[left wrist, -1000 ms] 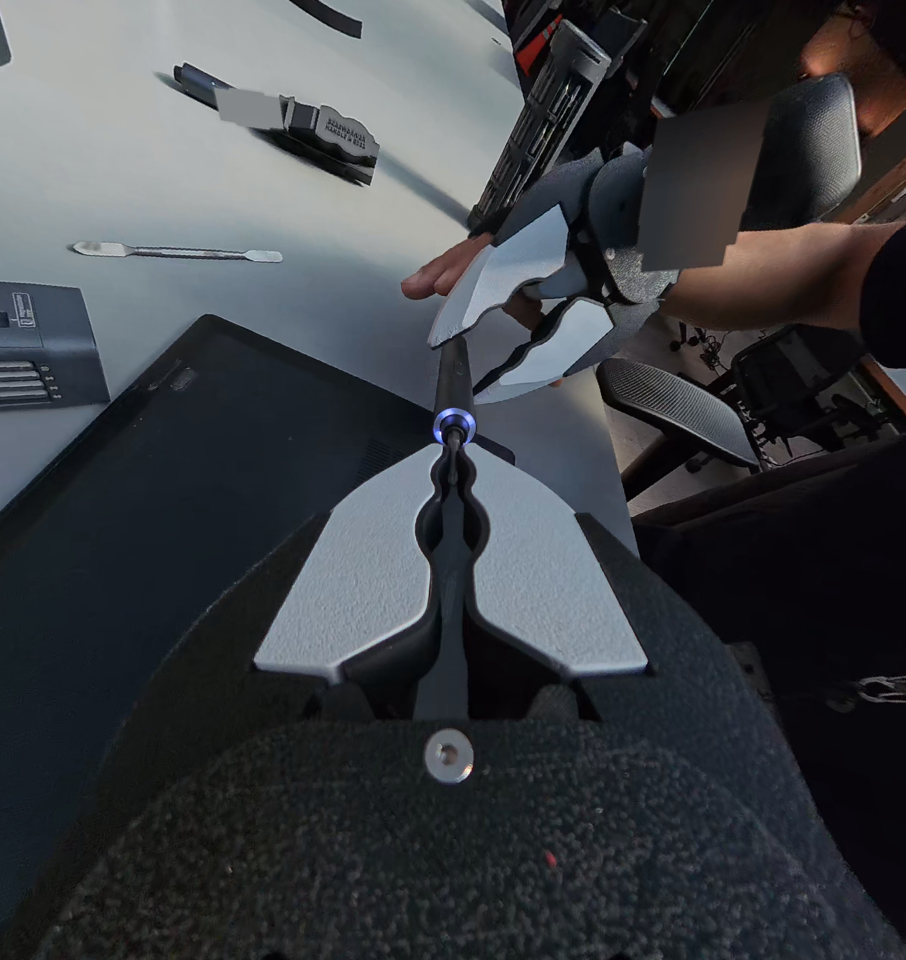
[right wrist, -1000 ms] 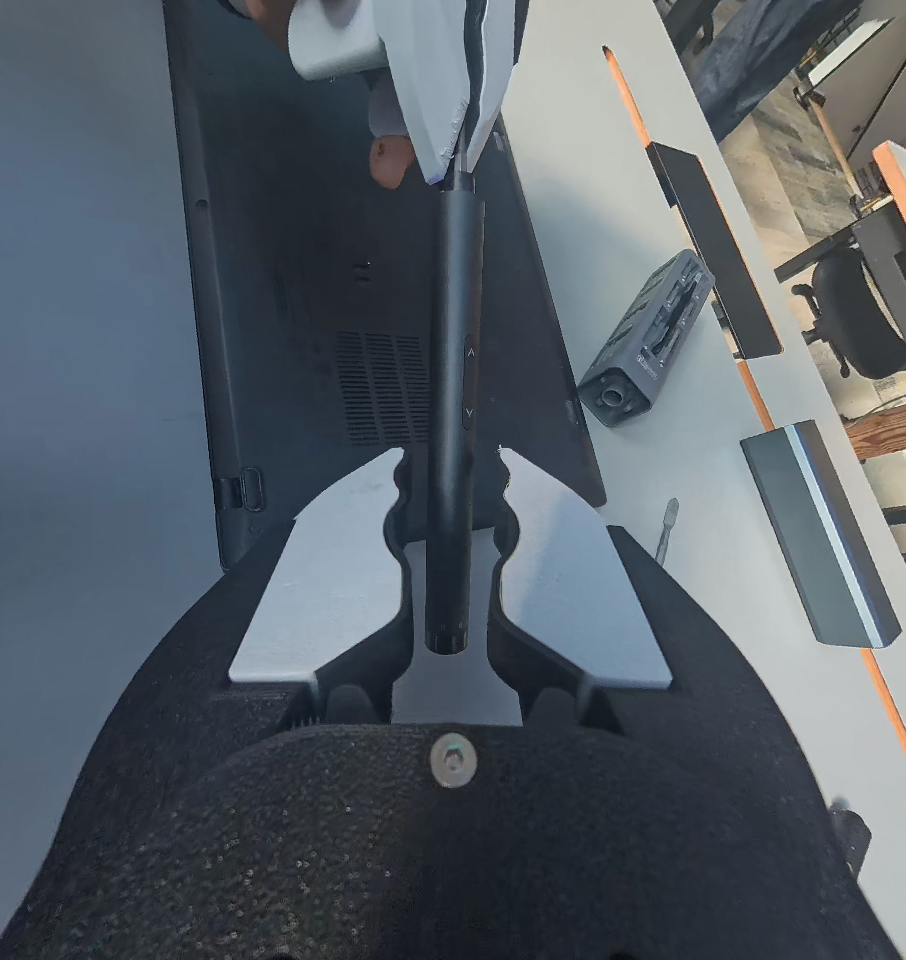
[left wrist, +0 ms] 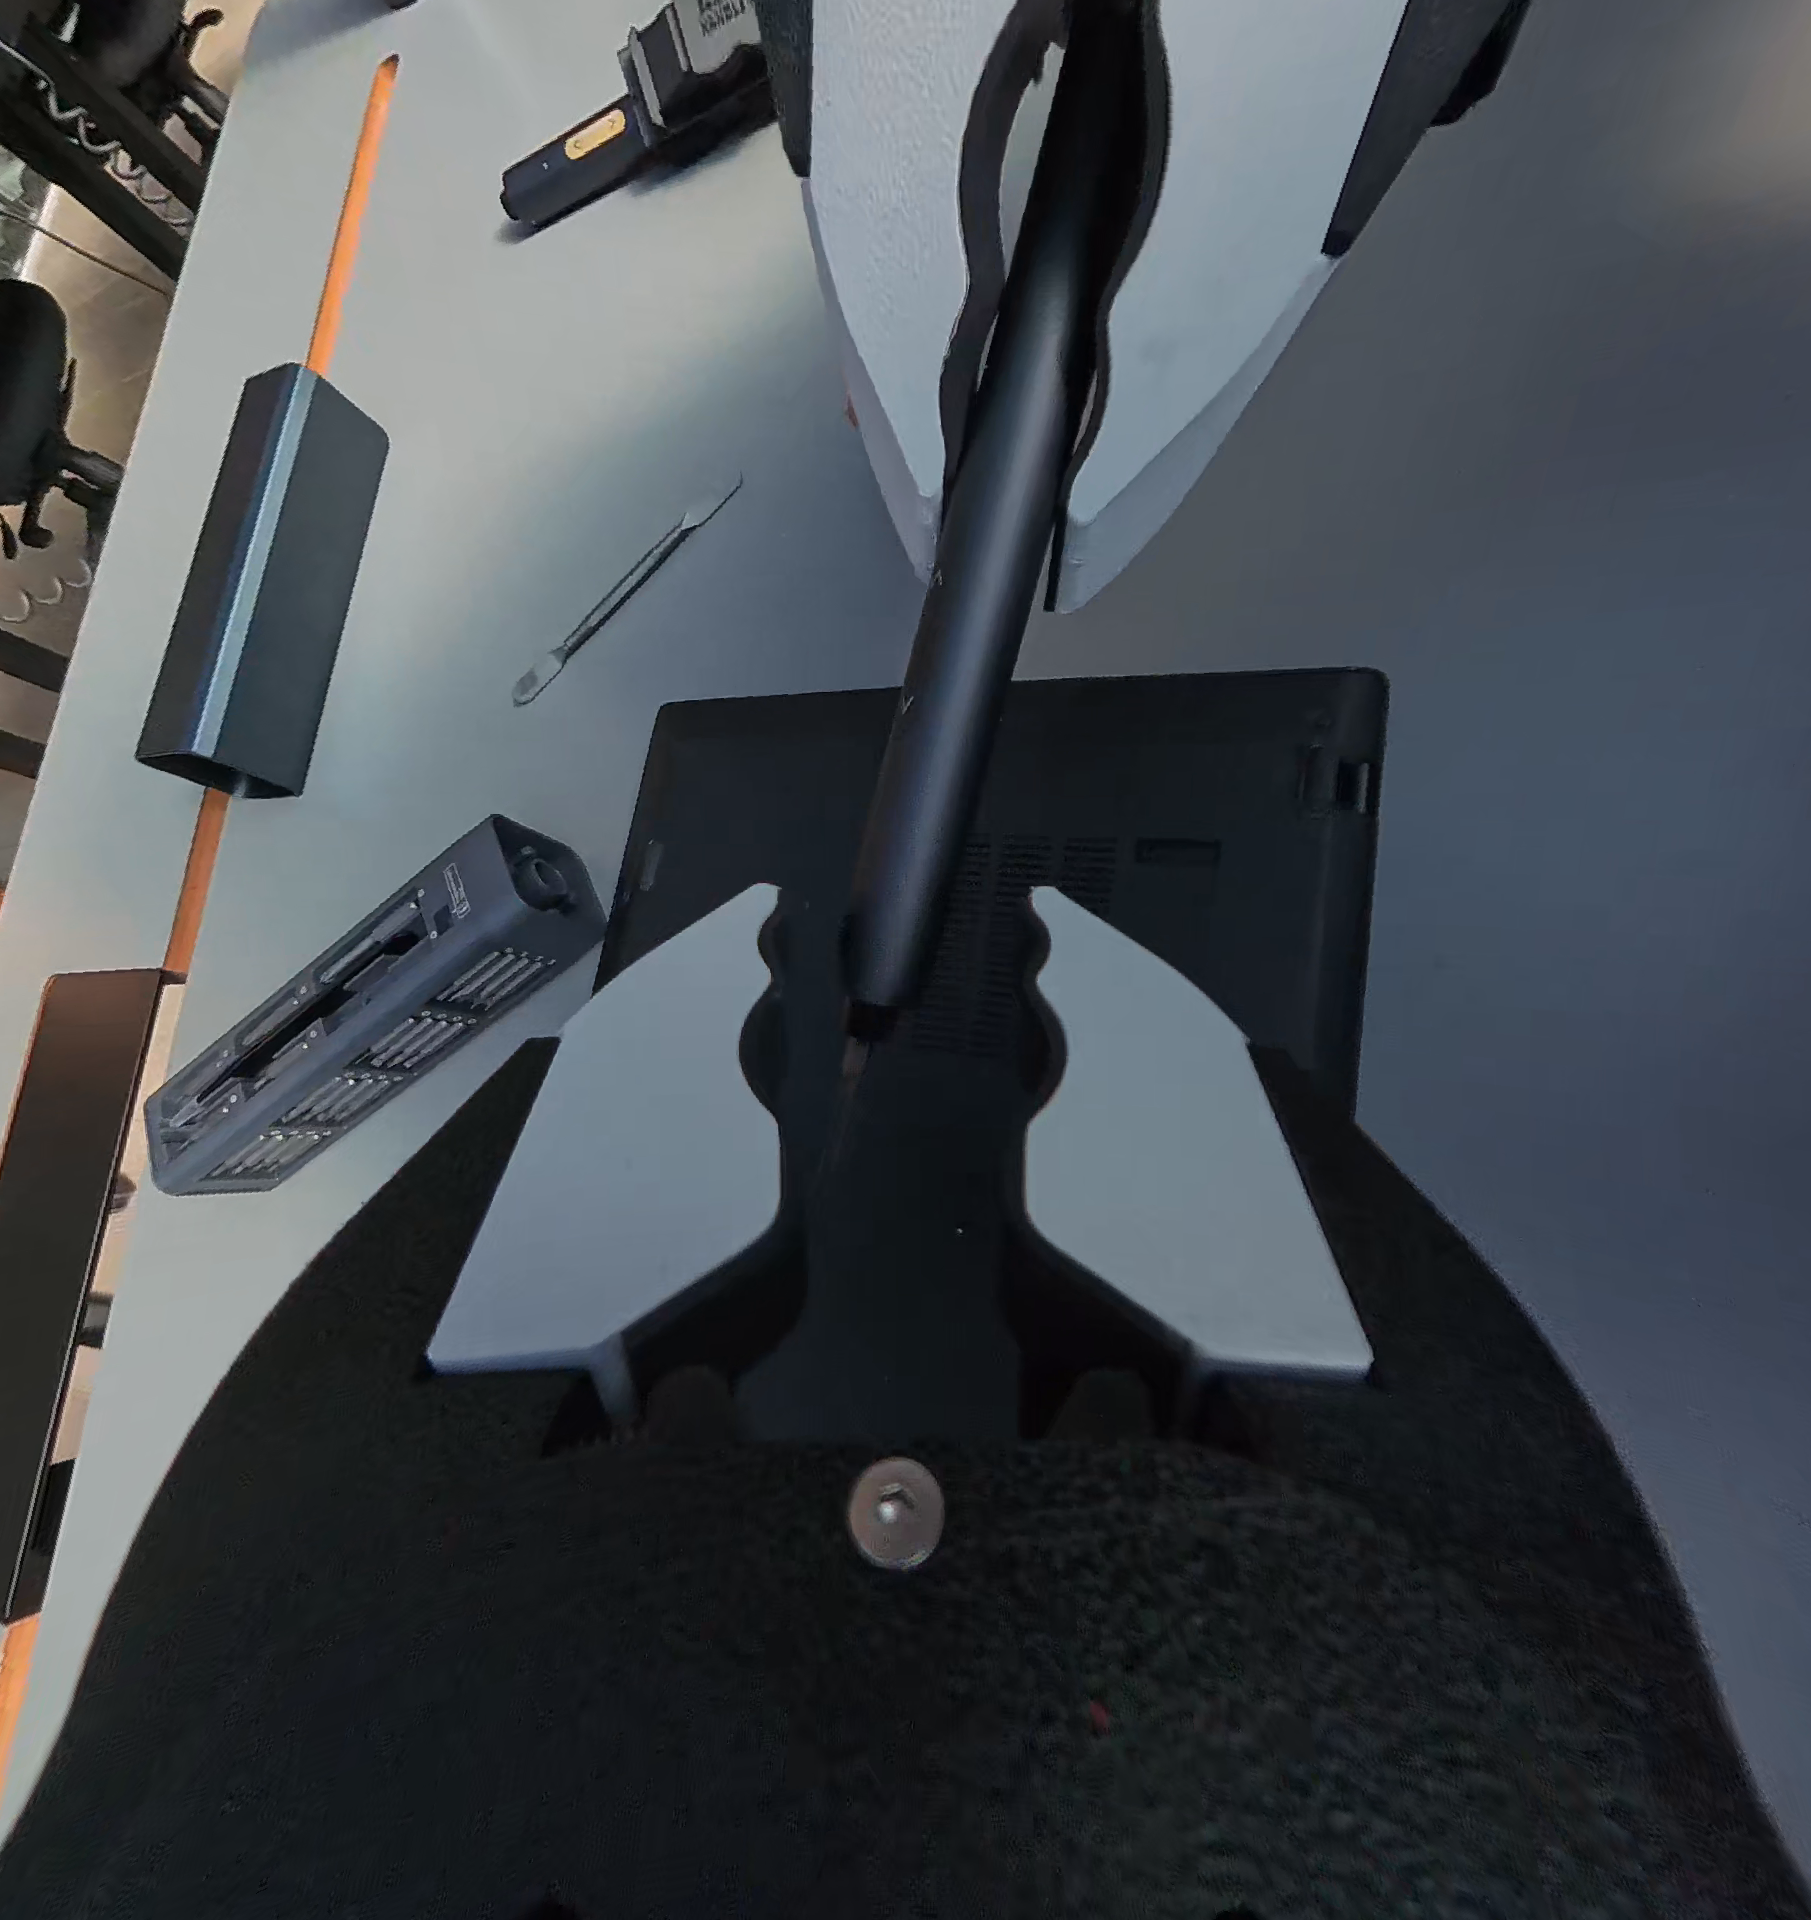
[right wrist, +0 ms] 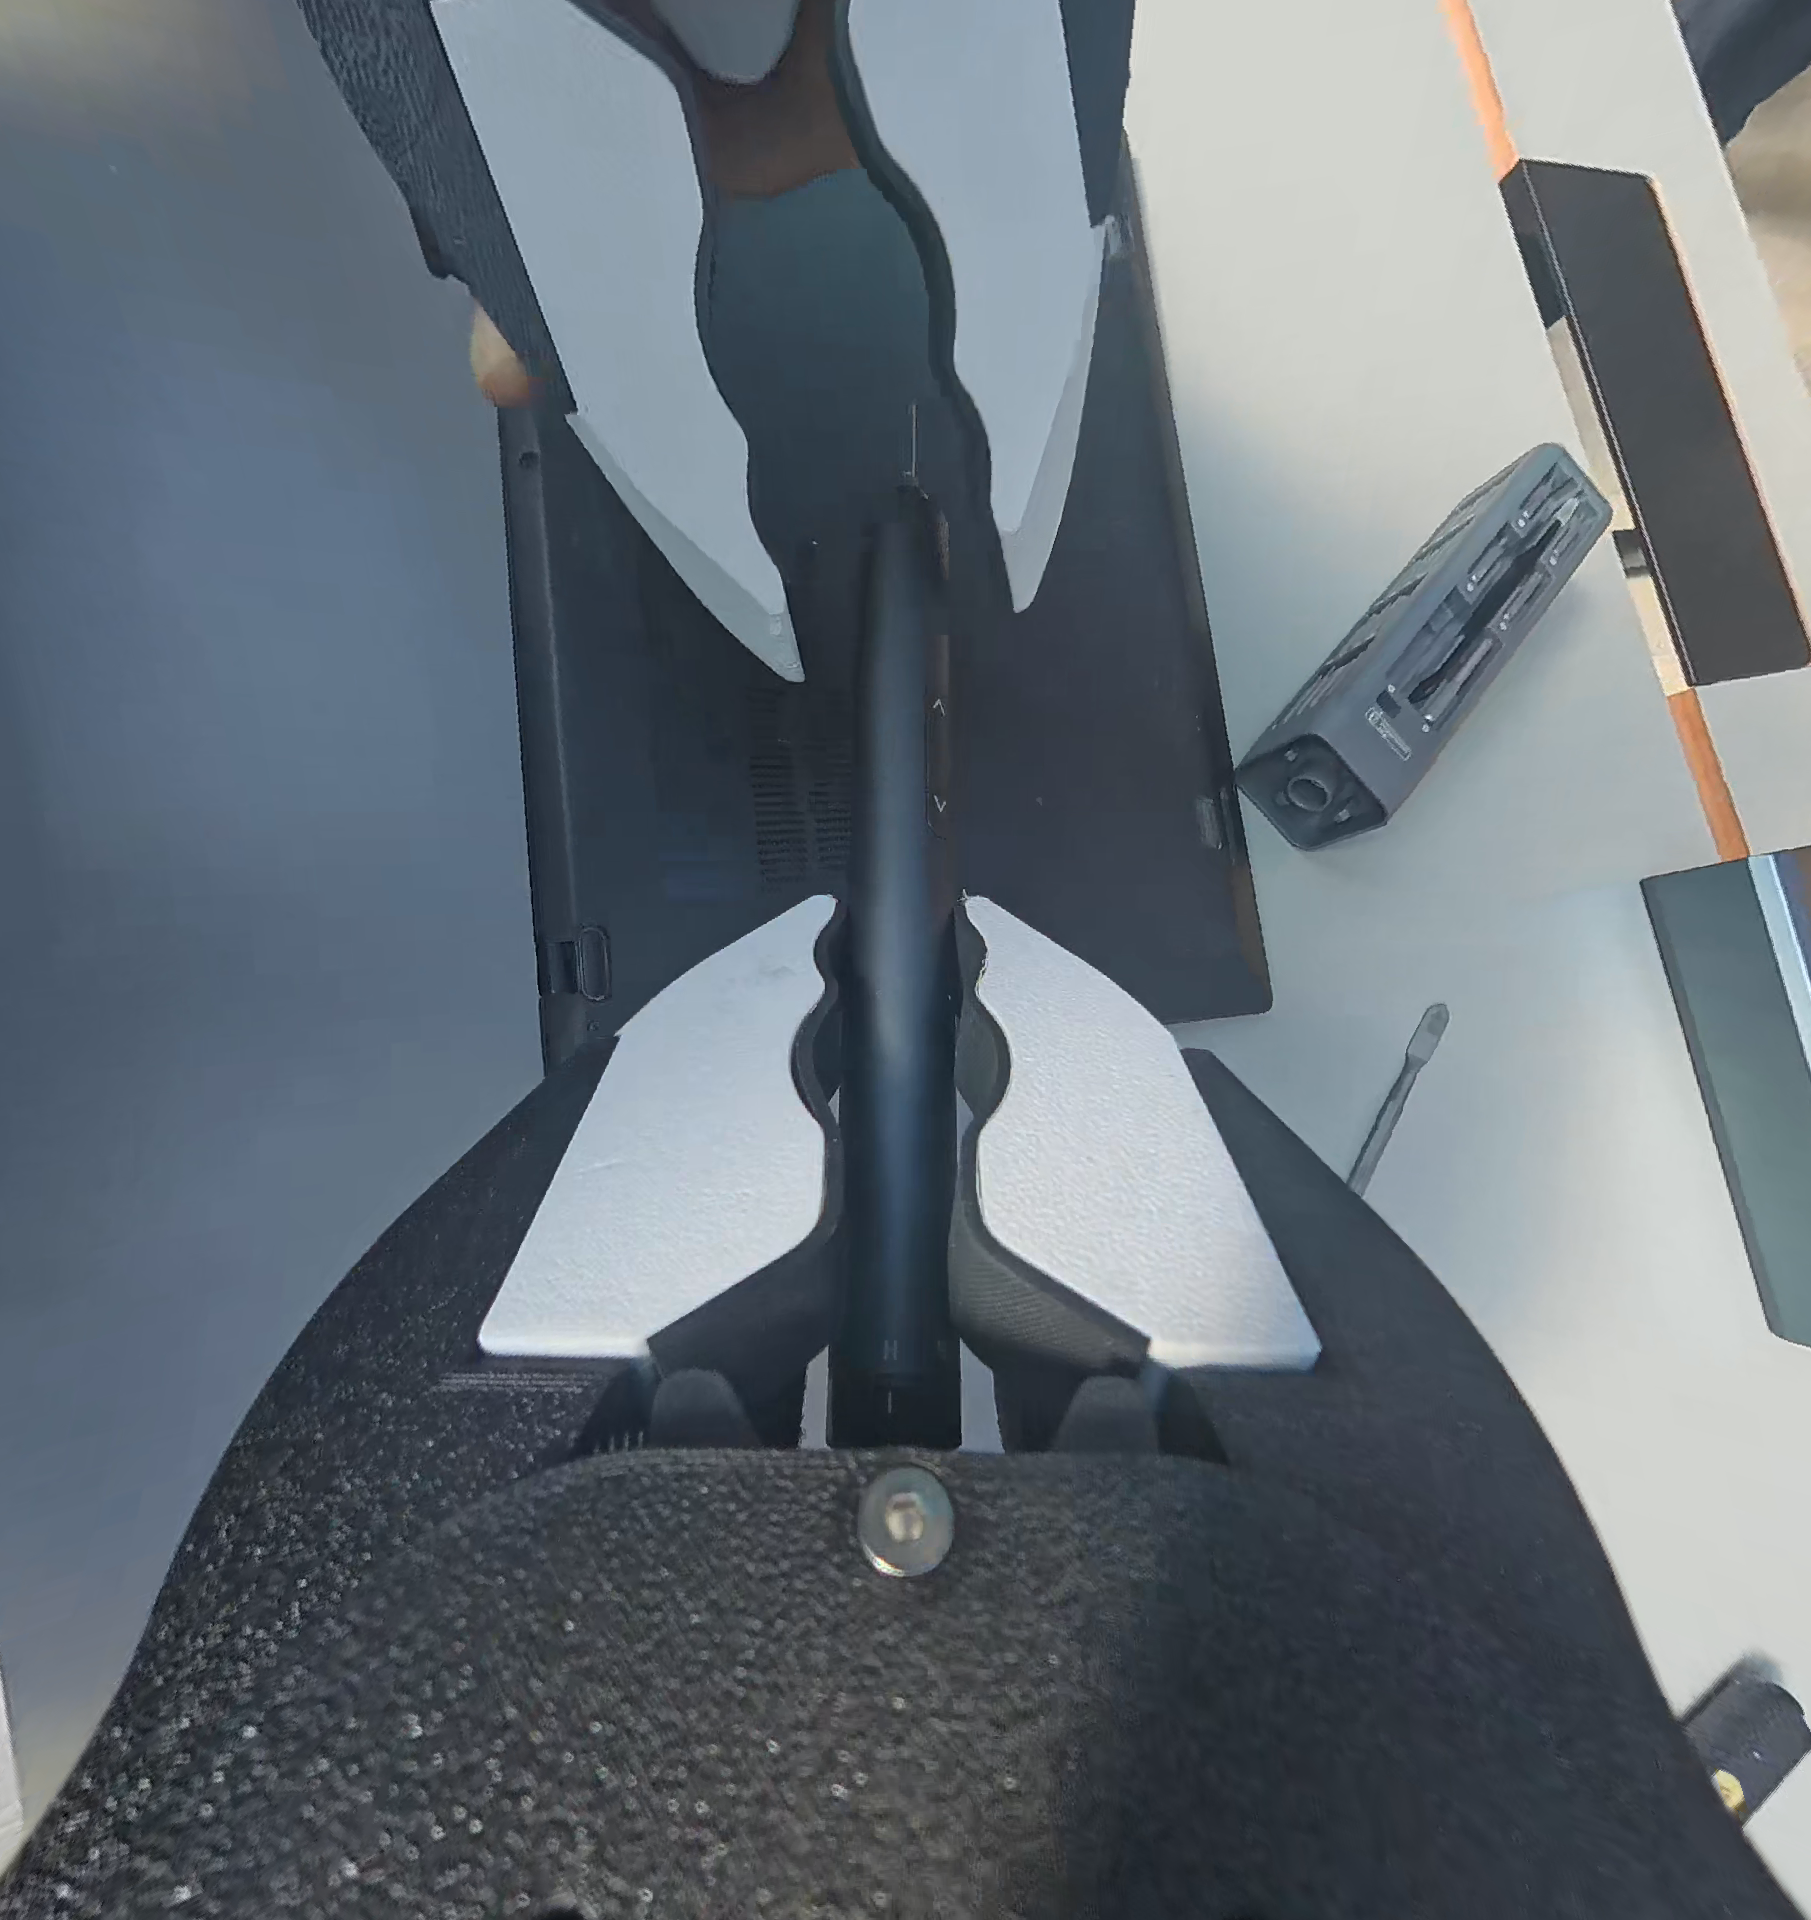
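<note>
Left of the left gripper's (left wrist: pixel 906 997) fingers, on the pale tabletop (left wrist: pixel 527 343), lie a flat black panel (left wrist: pixel 39 1278), a grey bit case (left wrist: pixel 361 1023) with rows of bits and a small label, a dark rectangular sleeve (left wrist: pixel 262 582), a slim metal spudger (left wrist: pixel 626 592) and, farther off, a black tool (left wrist: pixel 610 156) with lettering on it. The left gripper's fingers stand wide apart, gripping nothing; the tip of a black electric screwdriver (left wrist: pixel 968 623) hangs in the gap between them, above an upturned black laptop (left wrist: pixel 1192 790).

In the right wrist view, the right gripper (right wrist: pixel 899 909) has its fingers closed narrowly on the screwdriver's barrel, which bears two small arrow marks and points ahead toward the left gripper's spread fingers. Right of the right gripper's fingers sit the spudger, bit case and sleeve.
</note>
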`<state>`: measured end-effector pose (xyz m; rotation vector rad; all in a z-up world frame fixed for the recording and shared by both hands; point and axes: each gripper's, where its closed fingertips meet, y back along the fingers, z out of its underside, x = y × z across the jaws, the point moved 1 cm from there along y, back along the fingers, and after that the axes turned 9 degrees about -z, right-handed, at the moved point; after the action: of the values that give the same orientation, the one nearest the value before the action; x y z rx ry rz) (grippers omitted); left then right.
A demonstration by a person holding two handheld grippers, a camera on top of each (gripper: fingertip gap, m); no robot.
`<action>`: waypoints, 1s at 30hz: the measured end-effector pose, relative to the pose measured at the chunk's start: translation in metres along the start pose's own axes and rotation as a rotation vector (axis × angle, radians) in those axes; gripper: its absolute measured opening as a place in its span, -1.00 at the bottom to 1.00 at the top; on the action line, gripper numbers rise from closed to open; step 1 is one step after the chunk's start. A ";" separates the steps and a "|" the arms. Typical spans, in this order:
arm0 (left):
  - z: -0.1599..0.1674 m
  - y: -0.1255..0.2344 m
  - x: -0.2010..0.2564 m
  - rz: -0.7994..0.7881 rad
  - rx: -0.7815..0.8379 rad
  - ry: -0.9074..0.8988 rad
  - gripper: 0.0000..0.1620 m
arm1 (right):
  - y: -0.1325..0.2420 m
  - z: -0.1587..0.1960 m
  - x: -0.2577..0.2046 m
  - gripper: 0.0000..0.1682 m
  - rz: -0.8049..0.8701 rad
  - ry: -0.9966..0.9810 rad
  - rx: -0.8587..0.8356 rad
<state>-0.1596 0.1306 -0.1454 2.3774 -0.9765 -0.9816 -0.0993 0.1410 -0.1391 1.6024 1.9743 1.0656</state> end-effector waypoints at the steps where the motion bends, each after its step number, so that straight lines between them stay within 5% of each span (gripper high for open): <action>1: 0.000 -0.002 0.000 -0.009 -0.013 -0.023 -0.52 | 0.001 -0.002 -0.001 -0.80 -0.013 -0.030 0.012; 5: -0.004 -0.003 -0.002 -0.065 -0.006 -0.111 -0.73 | 0.002 -0.010 -0.005 -0.80 -0.073 -0.126 0.045; 13: -0.005 0.001 0.005 -0.043 0.018 -0.187 -0.77 | 0.003 -0.011 -0.010 -0.78 -0.102 -0.120 0.056; 18: -0.003 0.004 0.003 0.036 0.061 -0.014 -0.78 | 0.014 -0.007 0.002 -0.39 -0.034 -0.180 0.117; 25: -0.015 0.012 -0.001 0.086 0.182 0.177 -0.78 | 0.044 -0.011 0.014 -0.42 -0.028 -0.346 0.425; 30: -0.021 0.014 0.001 0.096 0.230 0.232 -0.78 | 0.054 0.007 0.026 -0.34 0.079 -0.388 0.444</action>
<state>-0.1500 0.1222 -0.1239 2.5313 -1.1520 -0.5680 -0.0661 0.1715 -0.0982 1.9446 1.9694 0.3041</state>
